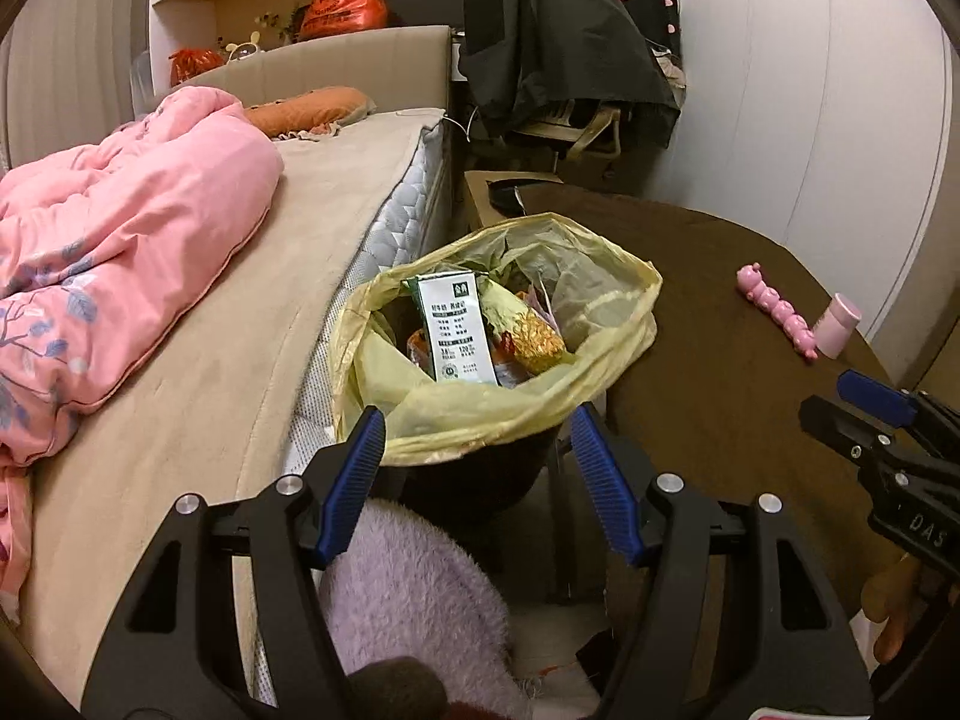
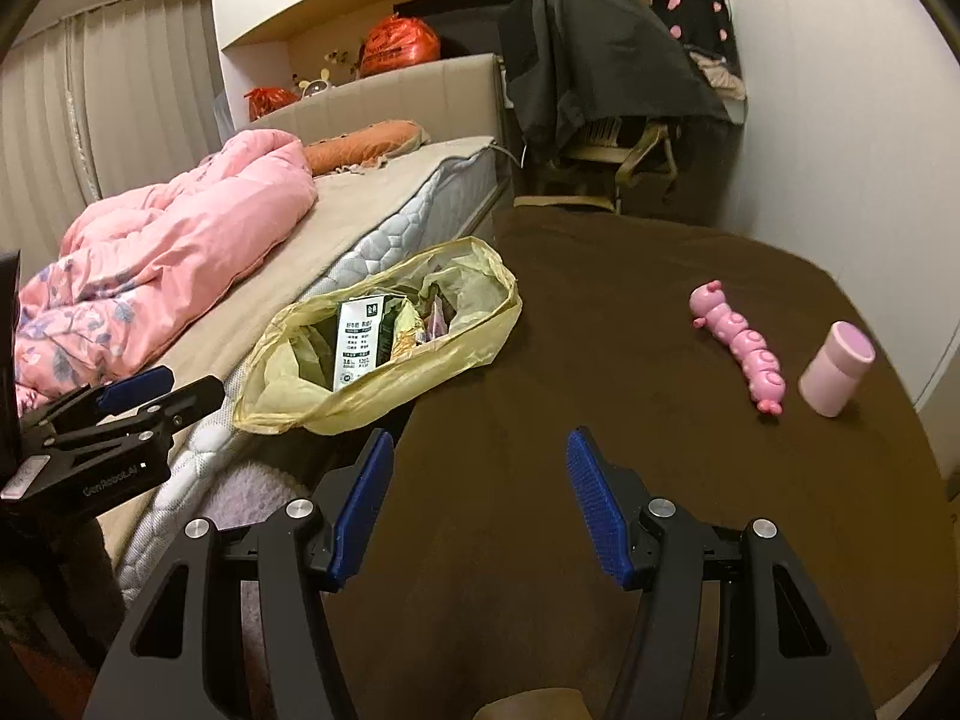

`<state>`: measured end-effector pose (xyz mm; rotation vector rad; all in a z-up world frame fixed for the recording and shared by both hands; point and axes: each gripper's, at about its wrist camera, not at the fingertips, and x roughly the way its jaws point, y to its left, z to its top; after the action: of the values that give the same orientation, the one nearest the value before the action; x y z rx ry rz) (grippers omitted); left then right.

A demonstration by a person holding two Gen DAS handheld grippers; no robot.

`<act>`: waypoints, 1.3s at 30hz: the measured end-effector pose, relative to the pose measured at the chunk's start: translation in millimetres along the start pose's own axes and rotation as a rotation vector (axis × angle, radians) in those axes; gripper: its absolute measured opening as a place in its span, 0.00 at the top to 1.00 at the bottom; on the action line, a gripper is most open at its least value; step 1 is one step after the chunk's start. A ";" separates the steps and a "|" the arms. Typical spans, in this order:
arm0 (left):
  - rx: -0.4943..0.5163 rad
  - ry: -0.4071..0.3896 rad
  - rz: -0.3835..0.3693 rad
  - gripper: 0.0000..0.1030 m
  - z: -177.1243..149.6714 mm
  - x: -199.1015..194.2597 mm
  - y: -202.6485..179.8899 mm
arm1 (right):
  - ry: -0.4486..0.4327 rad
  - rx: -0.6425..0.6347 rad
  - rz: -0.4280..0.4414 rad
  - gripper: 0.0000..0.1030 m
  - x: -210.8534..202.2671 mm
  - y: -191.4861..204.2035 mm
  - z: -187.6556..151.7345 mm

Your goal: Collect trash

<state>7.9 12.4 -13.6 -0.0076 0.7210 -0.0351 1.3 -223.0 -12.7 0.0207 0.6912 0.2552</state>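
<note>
Lining the bin, a yellow bag (image 1: 600, 300) holds a milk carton (image 1: 459, 330) and wrappers; left gripper (image 1: 477, 438) and right gripper (image 2: 480, 459) gape empty.

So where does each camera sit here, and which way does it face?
Left wrist: behind the open left tongs, looking down at the lined trash bin beside the bed; right tongs at the edge.
Right wrist: behind the open right tongs, over the brown table.
Shared: bin, bed, pink toy.
</note>
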 end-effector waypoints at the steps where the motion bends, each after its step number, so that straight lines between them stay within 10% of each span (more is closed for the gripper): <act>1: 0.002 0.006 0.004 0.41 -0.8 0.0 -1.1 | 0.000 -0.006 -0.011 0.45 -1.2 1.8 -1.1; 39: 0.006 0.012 -0.002 0.41 -5.1 -8.3 -11.7 | 0.002 0.014 -0.027 0.45 -6.8 -2.5 -3.3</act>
<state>-2.0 1.0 -11.7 -0.0023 0.7333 -0.0395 -5.2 -227.2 -11.2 0.0247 0.6954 0.2245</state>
